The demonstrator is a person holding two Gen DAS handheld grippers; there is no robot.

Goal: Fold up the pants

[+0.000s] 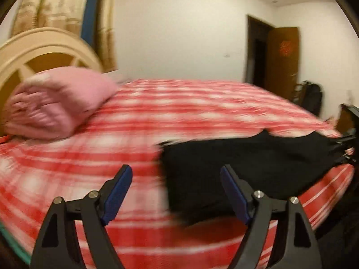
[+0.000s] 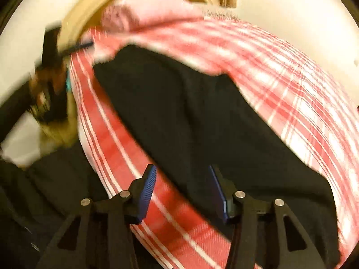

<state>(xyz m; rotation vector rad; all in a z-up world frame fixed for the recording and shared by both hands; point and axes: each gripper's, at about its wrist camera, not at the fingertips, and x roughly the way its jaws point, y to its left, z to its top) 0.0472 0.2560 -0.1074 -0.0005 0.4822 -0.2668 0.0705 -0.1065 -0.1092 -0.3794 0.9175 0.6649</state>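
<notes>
**Both grippers free above the pants**

The left gripper (image 1: 176,174) and right gripper (image 2: 181,174) hang spread wide, holding nothing. Black pants (image 1: 246,168) lie along the bed (image 1: 134,112) edge. Likely between folds; next, 2 grips on one end.

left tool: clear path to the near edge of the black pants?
Probably yes. The left tool is open and empty, just above the black fabric pants lying on the red-and-white checked bedsheet. Nothing lies between them, though motion blur hides the exact gap.
</notes>
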